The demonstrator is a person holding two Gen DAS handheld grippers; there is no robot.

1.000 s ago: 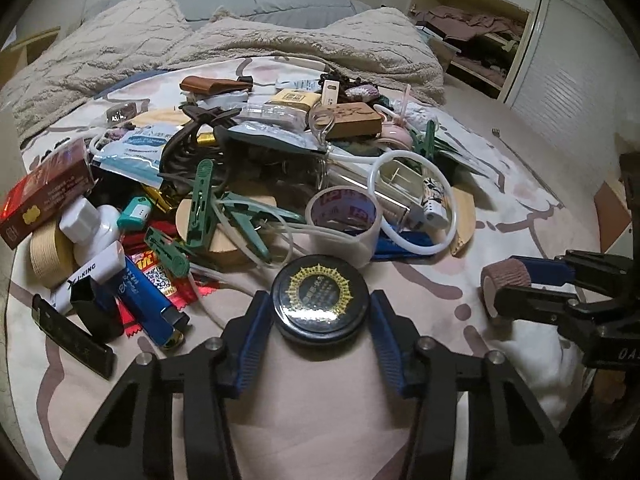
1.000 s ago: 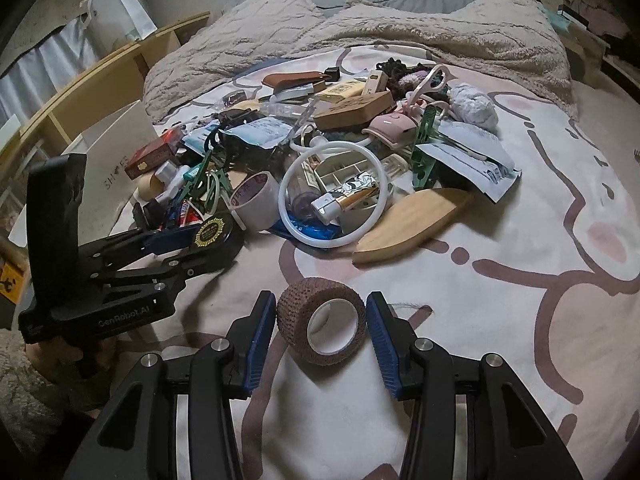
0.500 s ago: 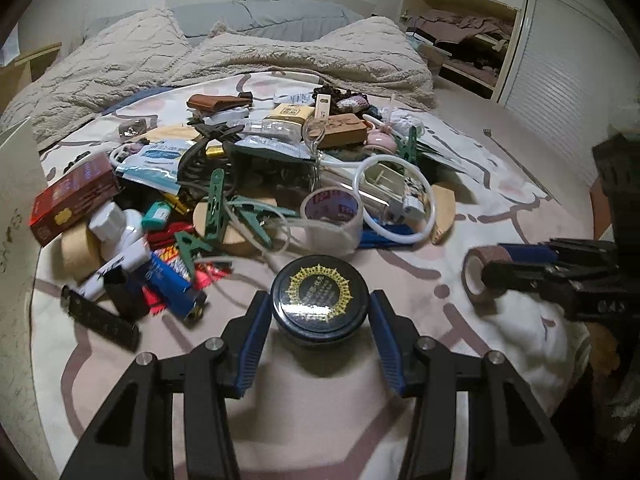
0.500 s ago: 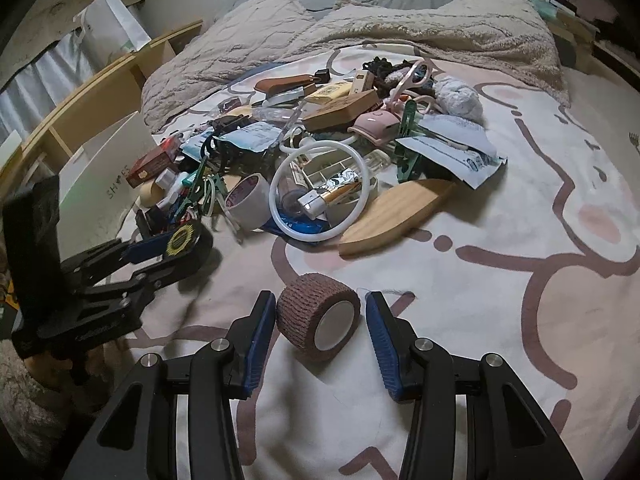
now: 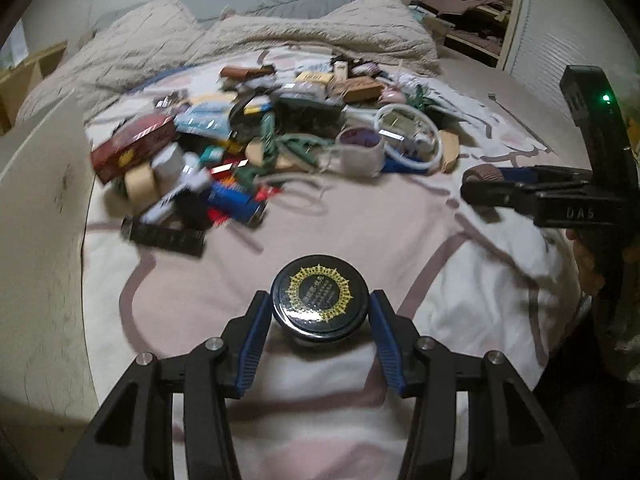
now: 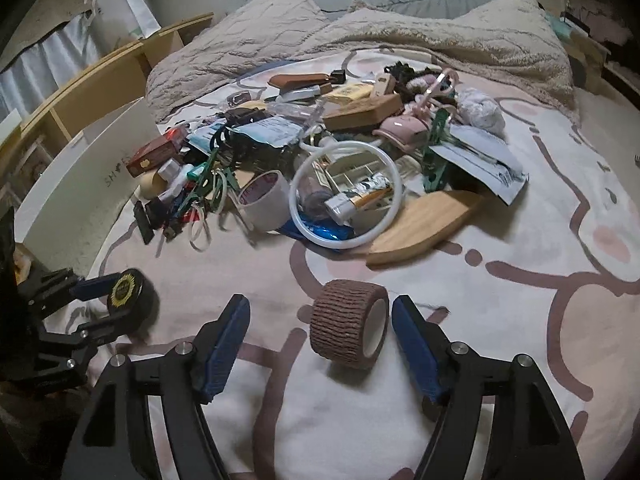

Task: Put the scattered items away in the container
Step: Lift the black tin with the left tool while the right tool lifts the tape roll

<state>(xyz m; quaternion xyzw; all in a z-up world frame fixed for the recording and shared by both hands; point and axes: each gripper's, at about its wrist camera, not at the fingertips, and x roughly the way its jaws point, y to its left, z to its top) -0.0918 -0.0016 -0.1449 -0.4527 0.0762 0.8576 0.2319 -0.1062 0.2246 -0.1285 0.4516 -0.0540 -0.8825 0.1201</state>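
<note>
We kept the left gripper [image 5: 319, 312] clamped on the black tin [image 5: 319, 303] for carrying; the right gripper [image 6: 320, 320], jaws just opening, left the brown bandage roll [image 6: 347, 324] lying unheld near the bed's front edge.

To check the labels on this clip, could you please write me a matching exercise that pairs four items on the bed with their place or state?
Items:
1. black tin
2. brown bandage roll
3. white ring
4. red box

Places or states:
A. lying free between open pads
B. at the pile's left edge, near the white carton
C. resting partly on the wooden board
D. clamped in the left claw

Pairs: 1-D, 2-A, 3-C, 4-B. The right claw has just been opening, and the roll now lies between its pads, untouched.
</note>
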